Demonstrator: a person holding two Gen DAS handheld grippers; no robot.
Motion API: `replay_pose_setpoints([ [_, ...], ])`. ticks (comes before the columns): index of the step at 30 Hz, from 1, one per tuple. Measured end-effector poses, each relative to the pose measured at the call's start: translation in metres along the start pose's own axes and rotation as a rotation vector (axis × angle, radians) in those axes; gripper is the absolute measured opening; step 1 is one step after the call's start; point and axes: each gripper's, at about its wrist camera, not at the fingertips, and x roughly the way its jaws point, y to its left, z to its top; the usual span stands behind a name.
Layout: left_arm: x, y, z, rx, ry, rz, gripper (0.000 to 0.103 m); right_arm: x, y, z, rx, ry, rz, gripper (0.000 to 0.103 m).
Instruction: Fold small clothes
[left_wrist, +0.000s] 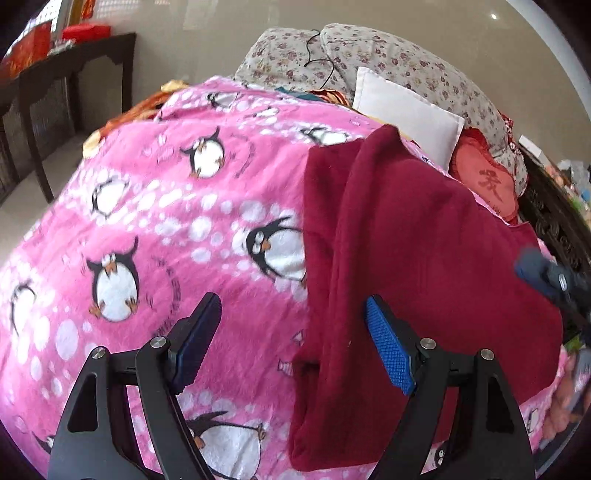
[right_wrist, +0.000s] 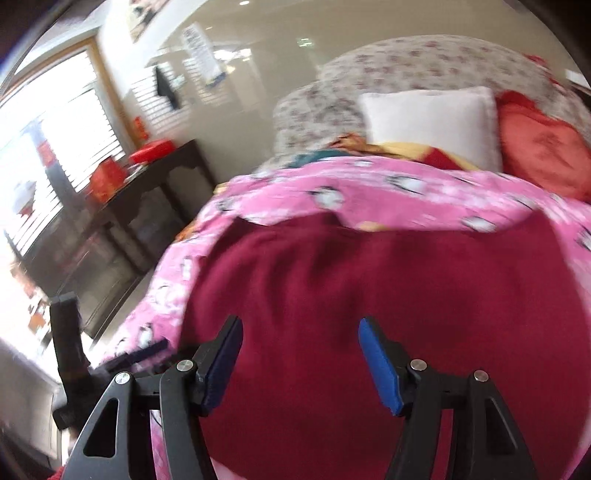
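Note:
A dark red garment (left_wrist: 424, 258) lies on a pink penguin-print blanket (left_wrist: 166, 221), its left part folded over in a long ridge. My left gripper (left_wrist: 293, 332) is open and empty, above the garment's left edge. My right gripper (right_wrist: 299, 350) is open and empty, just above the middle of the red garment (right_wrist: 351, 295). The right gripper (left_wrist: 554, 284) also shows blurred at the right edge of the left wrist view. The left gripper (right_wrist: 110, 362) shows at the lower left of the right wrist view.
A white pillow (left_wrist: 406, 110), a red cushion (left_wrist: 484, 181) and a floral quilt (left_wrist: 388, 55) lie at the head of the bed. A dark wooden table (left_wrist: 55, 81) with red boxes stands left of the bed. A carved dark bed frame (left_wrist: 550, 221) is at right.

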Motion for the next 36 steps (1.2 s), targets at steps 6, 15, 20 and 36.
replay_pose_setpoints([
  [6,-0.001,0.006,-0.008,-0.011,-0.016,-0.036,0.08,0.056,0.051,0.039,-0.047,0.023,0.074,0.061],
  [15,-0.002,0.016,-0.01,-0.027,-0.009,-0.09,0.08,0.126,0.074,0.056,-0.134,0.144,-0.102,0.021],
  [20,-0.005,0.021,-0.009,-0.025,-0.016,-0.117,0.08,0.107,0.085,0.062,-0.134,0.05,-0.012,0.002],
  [36,-0.005,0.021,-0.013,-0.009,-0.045,-0.108,0.081,0.123,0.095,0.053,-0.138,0.113,-0.089,0.051],
])
